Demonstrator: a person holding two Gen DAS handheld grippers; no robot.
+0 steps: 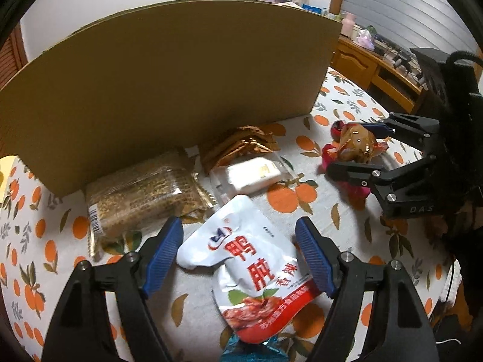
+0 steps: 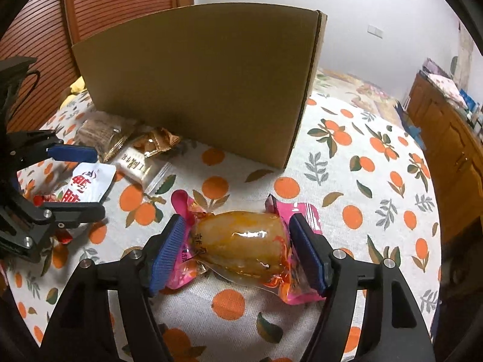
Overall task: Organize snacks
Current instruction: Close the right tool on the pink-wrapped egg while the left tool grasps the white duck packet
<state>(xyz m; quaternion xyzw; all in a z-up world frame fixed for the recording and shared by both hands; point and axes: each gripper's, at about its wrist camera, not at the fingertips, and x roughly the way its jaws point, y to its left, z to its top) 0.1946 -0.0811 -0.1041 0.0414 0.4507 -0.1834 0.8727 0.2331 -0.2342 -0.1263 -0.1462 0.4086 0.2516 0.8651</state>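
Note:
My left gripper (image 1: pixel 240 249) is open around a white and red snack pouch (image 1: pixel 244 268) lying on the table; its pads do not touch it. My right gripper (image 2: pixel 237 249) is open around a pink-wrapped chicken-leg snack (image 2: pixel 244 244), pads close to its sides. The right gripper also shows in the left wrist view (image 1: pixel 359 147) with that snack (image 1: pixel 356 144). The left gripper shows in the right wrist view (image 2: pixel 75 181) over the white pouch (image 2: pixel 87 185). A tall cardboard box (image 1: pixel 169 90) stands behind the snacks.
A brown cracker pack (image 1: pixel 142 193), a gold wrapper (image 1: pixel 241 146) and a white bar in clear wrap (image 1: pixel 256 173) lie by the box. A blue wrapper (image 1: pixel 253 350) lies under the pouch. The orange-print tablecloth (image 2: pixel 362 181) covers the table. Wooden cabinets (image 2: pixel 446 150) stand right.

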